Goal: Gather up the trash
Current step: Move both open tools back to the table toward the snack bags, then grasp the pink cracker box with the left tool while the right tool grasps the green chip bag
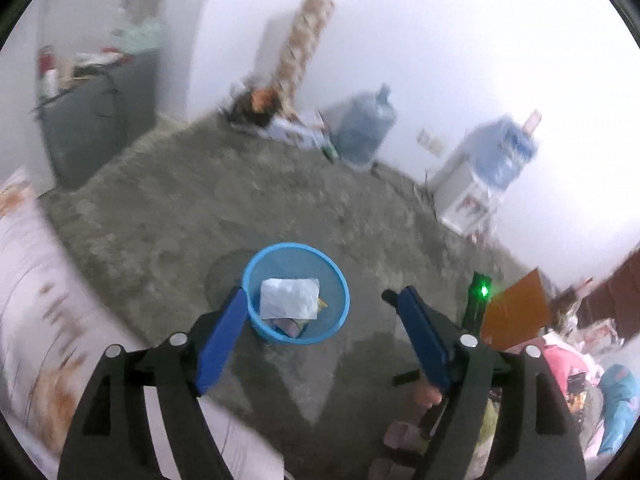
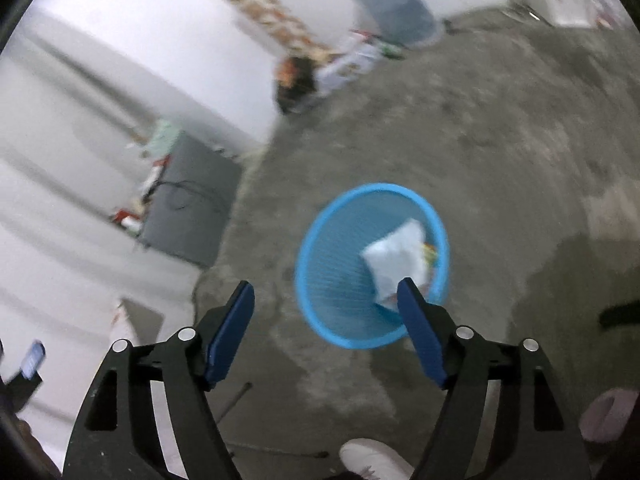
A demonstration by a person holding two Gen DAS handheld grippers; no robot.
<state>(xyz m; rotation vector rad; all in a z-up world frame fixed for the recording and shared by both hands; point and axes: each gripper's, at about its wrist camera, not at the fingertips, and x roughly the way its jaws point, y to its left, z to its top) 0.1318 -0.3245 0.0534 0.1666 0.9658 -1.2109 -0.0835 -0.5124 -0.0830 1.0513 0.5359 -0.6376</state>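
Both tools hung above the bare concrete floor with nothing in them: the left gripper had its blue fingers spread wide, and the right gripper was just as slack. Below them stood the blue mesh wastebasket, upright on the floor, with a crumpled white paper lying on top of some colourful scraps inside it. Against the far wall I saw a big water jug beside a heap of boxes, and a dark cabinet cluttered on top. A white shoe showed under the right tool.
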